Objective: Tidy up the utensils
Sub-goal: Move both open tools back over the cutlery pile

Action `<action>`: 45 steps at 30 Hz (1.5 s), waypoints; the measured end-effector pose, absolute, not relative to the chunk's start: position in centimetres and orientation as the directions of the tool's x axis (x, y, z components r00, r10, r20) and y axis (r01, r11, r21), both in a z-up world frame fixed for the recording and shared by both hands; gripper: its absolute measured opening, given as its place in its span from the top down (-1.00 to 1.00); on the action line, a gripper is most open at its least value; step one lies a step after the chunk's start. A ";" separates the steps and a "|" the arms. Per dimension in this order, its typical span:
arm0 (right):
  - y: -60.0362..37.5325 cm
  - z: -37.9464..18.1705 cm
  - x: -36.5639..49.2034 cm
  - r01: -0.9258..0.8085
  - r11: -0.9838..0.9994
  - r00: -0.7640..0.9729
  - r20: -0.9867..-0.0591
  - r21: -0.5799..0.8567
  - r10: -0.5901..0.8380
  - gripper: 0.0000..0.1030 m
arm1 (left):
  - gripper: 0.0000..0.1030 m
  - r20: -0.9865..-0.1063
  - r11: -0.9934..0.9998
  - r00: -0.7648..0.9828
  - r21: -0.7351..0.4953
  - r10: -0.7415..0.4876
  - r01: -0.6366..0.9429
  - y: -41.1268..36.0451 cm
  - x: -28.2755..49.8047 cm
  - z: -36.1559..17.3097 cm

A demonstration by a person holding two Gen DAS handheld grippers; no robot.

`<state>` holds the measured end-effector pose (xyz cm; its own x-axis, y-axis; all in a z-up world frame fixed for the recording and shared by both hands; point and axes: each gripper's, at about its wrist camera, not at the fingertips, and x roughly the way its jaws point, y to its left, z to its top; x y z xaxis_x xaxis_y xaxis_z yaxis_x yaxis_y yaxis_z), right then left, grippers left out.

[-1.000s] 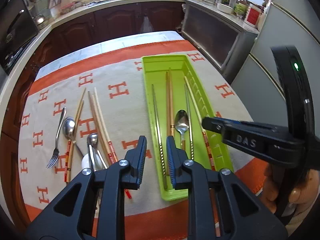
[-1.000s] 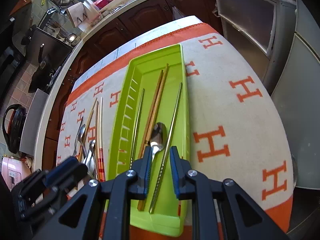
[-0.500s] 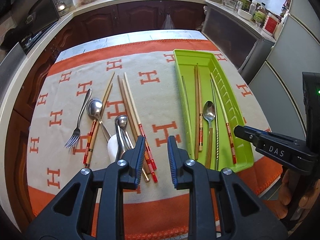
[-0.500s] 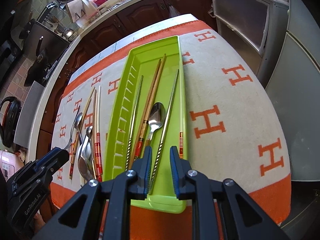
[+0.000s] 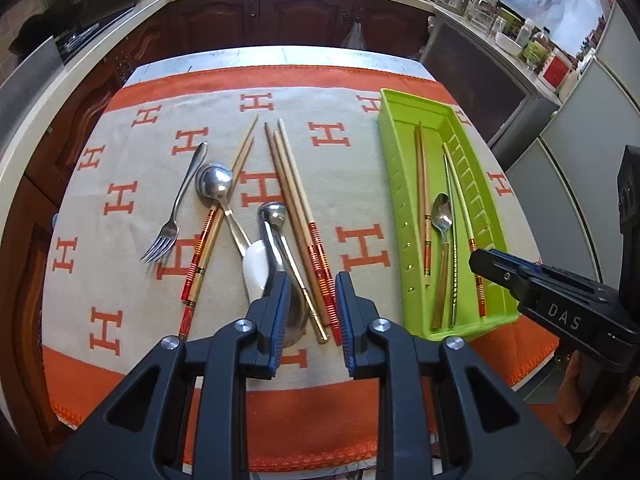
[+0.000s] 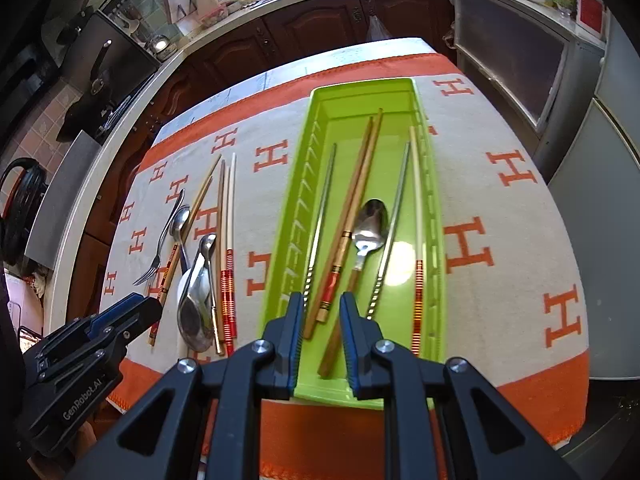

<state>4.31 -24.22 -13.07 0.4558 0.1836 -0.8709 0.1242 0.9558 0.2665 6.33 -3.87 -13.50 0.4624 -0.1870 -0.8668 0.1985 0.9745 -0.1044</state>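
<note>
Now the left gripper [image 5: 310, 312] has swung left from the tray [image 5: 404, 216] to hover, jaws narrowly apart and empty, over the loose chopsticks [image 5: 298, 208] and spoons [image 5: 276, 232], likely next; right gripper [image 6: 320, 332], equally empty, waits above the tray.

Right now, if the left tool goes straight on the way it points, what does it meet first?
Probably the red-banded chopsticks lying on the cloth between its open fingers, with the large metal spoon just beside them; depth is unclear.
</note>
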 end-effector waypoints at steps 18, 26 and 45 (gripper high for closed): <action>-17.0 -13.8 9.9 -0.009 0.963 0.389 -0.886 0.269 0.251 0.65 | 0.62 -0.864 0.994 0.494 -0.109 -0.099 0.007 7.5 10.7 -15.2; -14.9 -16.5 14.0 -0.046 0.963 0.323 -0.908 0.267 0.267 0.66 | 0.61 -0.878 0.987 0.466 -0.151 -0.111 -0.048 10.1 12.4 -16.6; -12.5 -19.2 16.7 -0.123 0.989 0.292 -0.949 0.084 0.117 0.82 | 0.61 -0.890 0.985 0.428 -0.175 -0.156 -0.004 8.6 13.7 -18.4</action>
<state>16.65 -12.49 -19.24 0.2921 0.1165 -0.9493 -0.1226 0.9889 0.0837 13.69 8.62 -18.39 0.4282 -0.1564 -0.8901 -0.0042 0.9846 -0.1750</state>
